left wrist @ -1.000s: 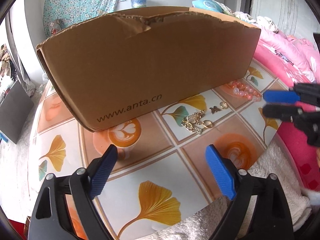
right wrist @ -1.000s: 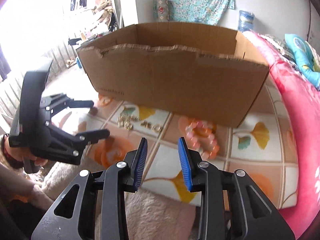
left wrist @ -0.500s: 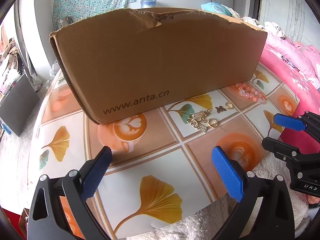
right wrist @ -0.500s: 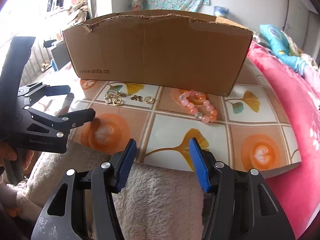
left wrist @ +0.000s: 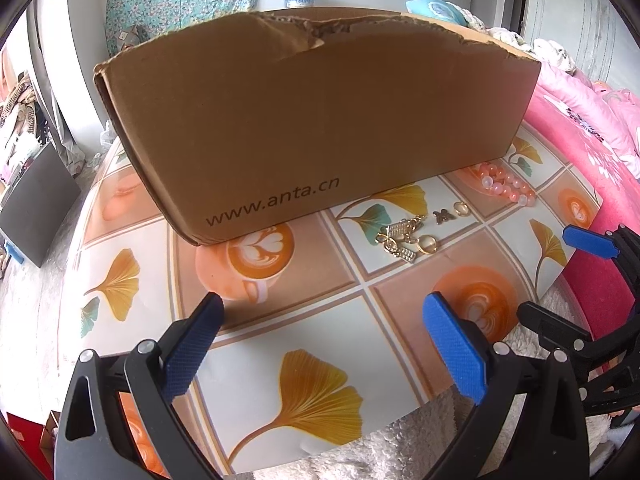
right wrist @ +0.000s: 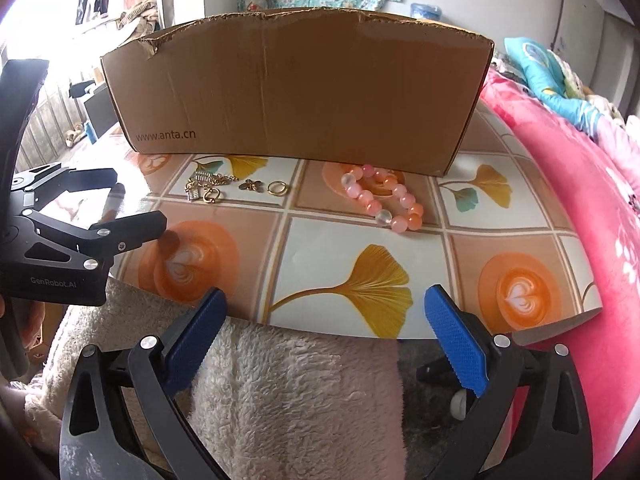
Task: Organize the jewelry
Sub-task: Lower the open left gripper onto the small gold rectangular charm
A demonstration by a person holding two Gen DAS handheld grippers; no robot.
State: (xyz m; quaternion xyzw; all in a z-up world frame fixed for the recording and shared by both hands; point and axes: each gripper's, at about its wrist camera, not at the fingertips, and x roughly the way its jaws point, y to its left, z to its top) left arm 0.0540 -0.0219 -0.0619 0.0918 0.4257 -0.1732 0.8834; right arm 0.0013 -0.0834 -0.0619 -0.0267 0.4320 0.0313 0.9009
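A brown cardboard box (left wrist: 320,120) (right wrist: 296,88) stands on the patterned table (left wrist: 280,320) (right wrist: 344,248). In front of it lie a pink bead bracelet (right wrist: 382,198) (left wrist: 505,189), a gold chain piece (right wrist: 204,188) (left wrist: 402,238), a small gold butterfly charm (right wrist: 250,185) (left wrist: 442,215) and a gold ring (right wrist: 278,188) (left wrist: 461,209). My left gripper (left wrist: 324,340) is open and empty over the table's near part. My right gripper (right wrist: 326,332) is open and empty at the table's front edge, short of the bracelet.
A fluffy cream cover (right wrist: 288,392) lies below the table's front edge. A pink quilt (right wrist: 580,184) lies along the right side. The left gripper's body (right wrist: 60,240) shows at the left of the right wrist view.
My right gripper has opened wide and drawn back and down to the table's front edge. My left gripper has moved slightly and stays open. The jewelry has not moved.
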